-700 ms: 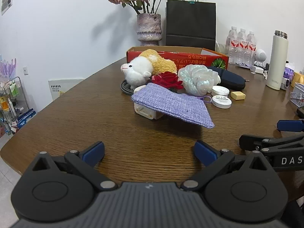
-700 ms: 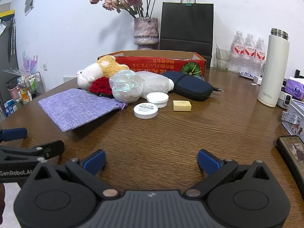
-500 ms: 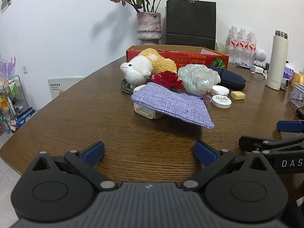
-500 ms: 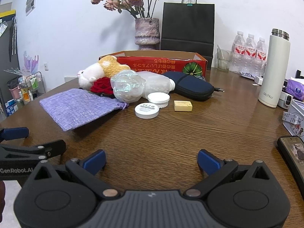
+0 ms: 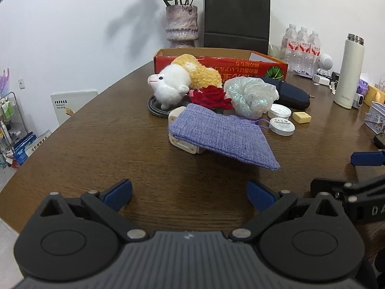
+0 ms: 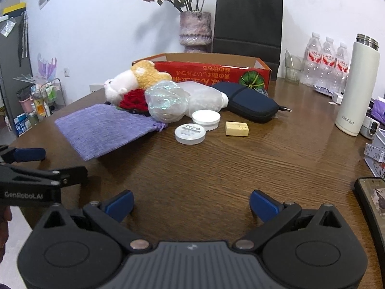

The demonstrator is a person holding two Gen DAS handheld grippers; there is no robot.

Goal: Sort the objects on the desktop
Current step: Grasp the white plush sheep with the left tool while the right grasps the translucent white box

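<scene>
The jaws of the left gripper (image 5: 189, 193) are spread wide apart, with nothing between the blue pads; bare wood-grain worktop (image 5: 96, 139) is seen beneath them. The jaws of the right gripper (image 6: 191, 203) are likewise held apart and empty, near the worktop's near edge.

Farther out, a flat woven lilac pouch (image 5: 223, 136) is draped over a white plastic block (image 5: 184, 144), its near corner raised off the wood. Behind it a red fabric rose (image 5: 211, 96), a fluffy white-and-yellow plush (image 5: 178, 82) and a crumpled iridescent wrap (image 5: 250, 96) are clustered, touching one another. A coiled braided cable (image 5: 156, 108) is partly hidden under the plush.

To the right of the pouch two round white discs (image 6: 190, 133) lie touching, with a small yellow block (image 6: 237, 128) just beside them. A dark oblong zip case (image 6: 250, 102) lies beyond, in front of a shallow red cardboard box (image 6: 211, 73). At the far right a tall white flask (image 6: 358, 84) stands upright.
</scene>
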